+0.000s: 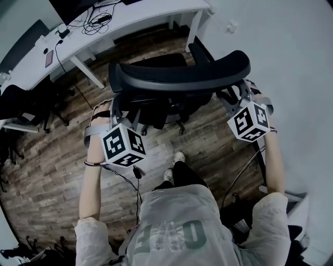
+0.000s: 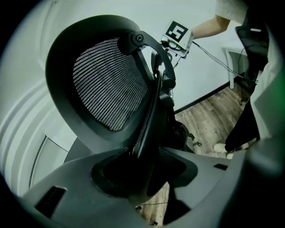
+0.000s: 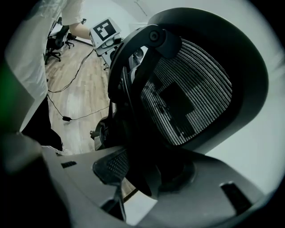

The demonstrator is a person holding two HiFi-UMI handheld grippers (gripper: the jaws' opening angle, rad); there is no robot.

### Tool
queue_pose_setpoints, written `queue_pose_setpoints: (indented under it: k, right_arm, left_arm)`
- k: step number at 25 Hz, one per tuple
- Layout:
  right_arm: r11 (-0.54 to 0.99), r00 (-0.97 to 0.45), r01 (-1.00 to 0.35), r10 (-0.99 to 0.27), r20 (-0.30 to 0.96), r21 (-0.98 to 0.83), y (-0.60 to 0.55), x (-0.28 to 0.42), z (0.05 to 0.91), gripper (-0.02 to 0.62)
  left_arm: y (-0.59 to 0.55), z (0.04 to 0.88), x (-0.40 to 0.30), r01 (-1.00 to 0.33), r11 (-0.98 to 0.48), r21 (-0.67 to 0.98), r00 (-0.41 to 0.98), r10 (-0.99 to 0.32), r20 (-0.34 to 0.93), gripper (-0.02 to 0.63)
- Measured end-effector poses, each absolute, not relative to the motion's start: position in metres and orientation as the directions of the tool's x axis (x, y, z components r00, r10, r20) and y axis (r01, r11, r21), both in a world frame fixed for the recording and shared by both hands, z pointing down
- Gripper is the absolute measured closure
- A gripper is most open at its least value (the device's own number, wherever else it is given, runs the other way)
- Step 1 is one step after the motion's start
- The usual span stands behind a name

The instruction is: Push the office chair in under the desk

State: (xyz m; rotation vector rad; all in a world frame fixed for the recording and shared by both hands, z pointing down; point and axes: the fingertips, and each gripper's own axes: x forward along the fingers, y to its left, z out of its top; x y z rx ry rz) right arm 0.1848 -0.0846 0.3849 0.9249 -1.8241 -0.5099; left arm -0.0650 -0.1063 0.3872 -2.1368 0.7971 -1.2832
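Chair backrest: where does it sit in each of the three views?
Head view: backrest upper centre, seen from above as a dark curved band.
Left gripper view: backrest fills centre-left, mesh towards camera.
Right gripper view: backrest fills centre-right.
Shared landmark: wood floor, in all three.

Office chair (image 1: 177,78) before desk (image 1: 151,13), person (image 1: 182,223) behind it, cables (image 1: 96,22) on desk

Office workspace.
White surface (image 1: 130,15) carried tangled cables (image 1: 93,23); mesh-backed office chair (image 1: 177,78) stood before it; further wheeled chairs (image 1: 23,101) stood at left on wood-plank floor (image 1: 52,171).
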Motion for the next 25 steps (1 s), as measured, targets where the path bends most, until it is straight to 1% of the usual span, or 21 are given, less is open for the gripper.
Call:
queue_pose_setpoints:
  k: [7, 25]
  right_arm:
    - [0.631, -0.261, -0.344, -0.776, 0.575, 0.696, -0.165, 0.182, 0.384, 0.42]
    - [0.649, -0.327, -0.289, -0.758, 0.565, 0.704, -0.395, 0.178, 0.386, 0.425]
  left_arm:
    - [-0.186, 0.388, -0.067, -0.237, -0.657, -0.716, 0.331, -0.747, 0.576, 0.393]
    - [-0.403, 0.389, -0.073, -0.282, -0.639, -0.716, 0.247, -0.769, 0.589, 0.393]
